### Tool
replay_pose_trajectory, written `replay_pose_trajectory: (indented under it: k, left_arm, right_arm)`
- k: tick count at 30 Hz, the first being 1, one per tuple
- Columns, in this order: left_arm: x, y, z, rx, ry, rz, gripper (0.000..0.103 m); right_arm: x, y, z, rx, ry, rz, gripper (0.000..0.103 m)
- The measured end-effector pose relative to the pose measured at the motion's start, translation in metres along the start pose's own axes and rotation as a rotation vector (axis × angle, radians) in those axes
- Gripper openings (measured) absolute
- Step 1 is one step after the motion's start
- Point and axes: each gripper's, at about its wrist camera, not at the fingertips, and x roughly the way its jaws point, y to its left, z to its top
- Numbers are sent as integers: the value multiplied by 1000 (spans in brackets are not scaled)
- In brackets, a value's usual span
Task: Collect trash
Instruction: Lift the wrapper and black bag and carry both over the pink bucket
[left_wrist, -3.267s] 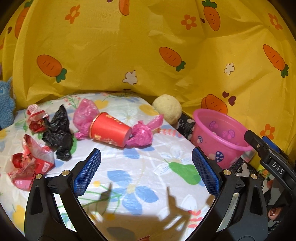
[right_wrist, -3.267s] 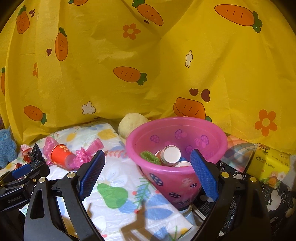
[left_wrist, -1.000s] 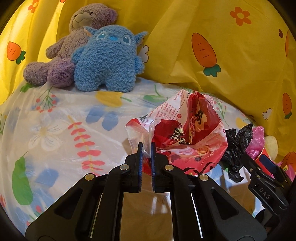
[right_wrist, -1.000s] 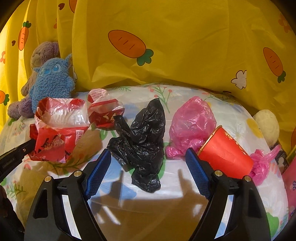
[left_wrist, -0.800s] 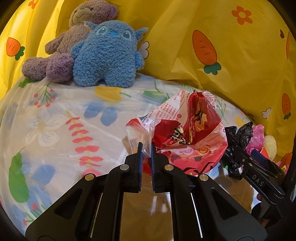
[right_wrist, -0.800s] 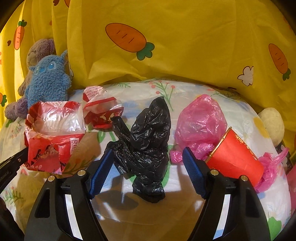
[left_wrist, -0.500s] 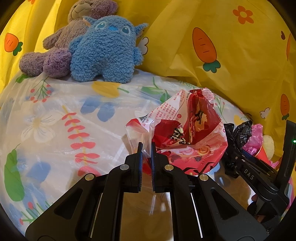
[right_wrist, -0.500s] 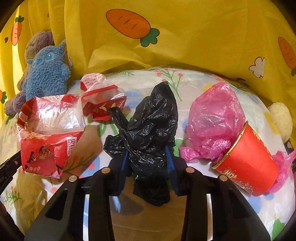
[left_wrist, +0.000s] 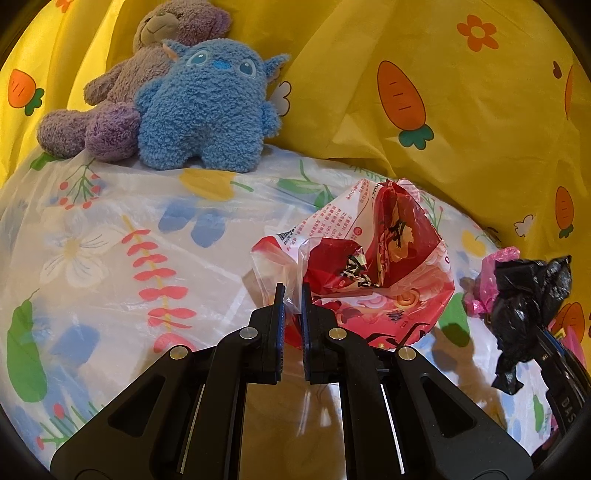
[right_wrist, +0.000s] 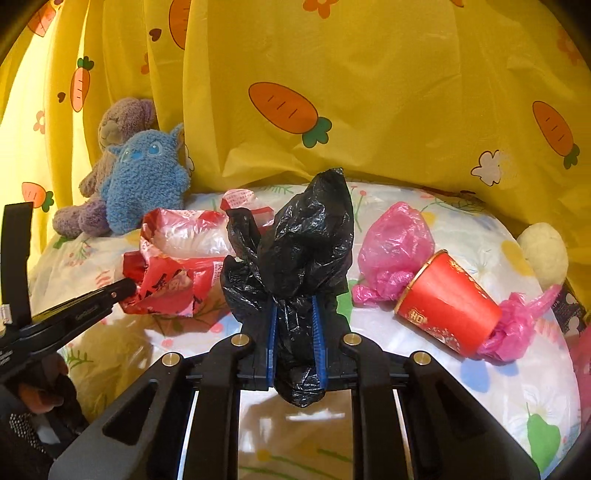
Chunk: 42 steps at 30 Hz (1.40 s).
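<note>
While the left gripper (left_wrist: 290, 306) pinches the clear edge of a red wrapper (left_wrist: 373, 273) with small red print too fine to read, the right gripper (right_wrist: 295, 328) clamps a black bag (right_wrist: 299, 251) at frame centre. "DAS" shows on the right gripper's side, lower right of the left view. Right of the bag lie a pink bag (right_wrist: 395, 243) and a red cup (right_wrist: 447, 310) lettered "HO". Plush toys (right_wrist: 140, 177) sit upper left.

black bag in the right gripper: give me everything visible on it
The black bag is thin, glossy, crinkled plastic film, crumpled into a loose bunch. The right gripper is shut on its narrowed middle, blue pads pressing either side. Above the pads it fans upward into a tall peak and a smaller lobe; below, a short tail hangs free. It appears lifted off the floral cover, in front of the red snack wrapper. The left wrist view shows it too.
</note>
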Motion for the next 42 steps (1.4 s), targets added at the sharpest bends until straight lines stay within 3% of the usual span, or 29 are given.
replay_pose_trajectory:
  k: [7,20,32,42]
  left_arm:
    - [-22,-20,-7,62,-34,7,7]
    - [-74,-97,-38,201,-64,-121,7]
    - [-97,-184,-67,348,-41,-275,7]
    - [-109,-264,-83,455,-27,-403,7]
  right_arm:
    - [-44,-20,-26,30,-23,-10,17]
    - [-106,-50,-49,82,-101,-44,17]
    - [-155,-94,-62,147,-168,-160,17]
    - [-190,-153,-65,219,-214,-315,17]
